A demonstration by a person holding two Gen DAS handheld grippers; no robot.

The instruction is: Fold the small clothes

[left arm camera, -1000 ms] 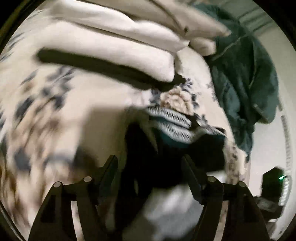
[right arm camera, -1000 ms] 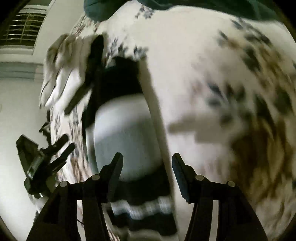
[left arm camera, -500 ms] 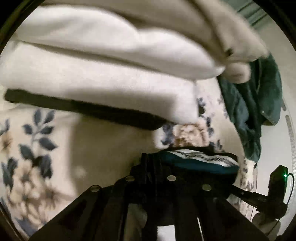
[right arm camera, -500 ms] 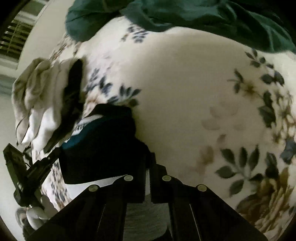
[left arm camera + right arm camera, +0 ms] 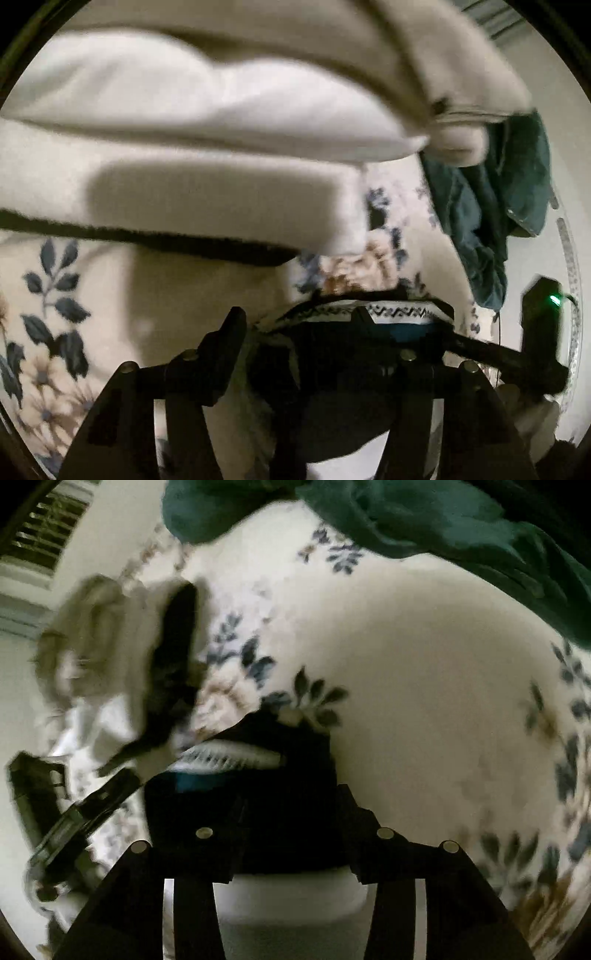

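A small dark garment point(image 5: 332, 398) with a white patterned band and a teal patch lies folded on the floral bedspread point(image 5: 74, 295). It also shows in the right wrist view point(image 5: 258, 794), with a pale grey part near the camera. My left gripper point(image 5: 299, 325) is open, its fingers spread on either side of the garment's near edge. My right gripper point(image 5: 284, 812) is open too, its fingers straddling the garment. The right gripper also shows at the right of the left wrist view point(image 5: 517, 362).
A stack of folded white clothes point(image 5: 203, 129) with a dark edge lies just beyond the garment; it also shows in the right wrist view point(image 5: 110, 664). A crumpled dark green garment point(image 5: 491, 221) lies at the far side of the bed, also in the right wrist view point(image 5: 406, 517).
Both grippers were open a second ago, shut on the dark garment half a second ago, and have now opened again. The garment lies folded over on the bedspread.
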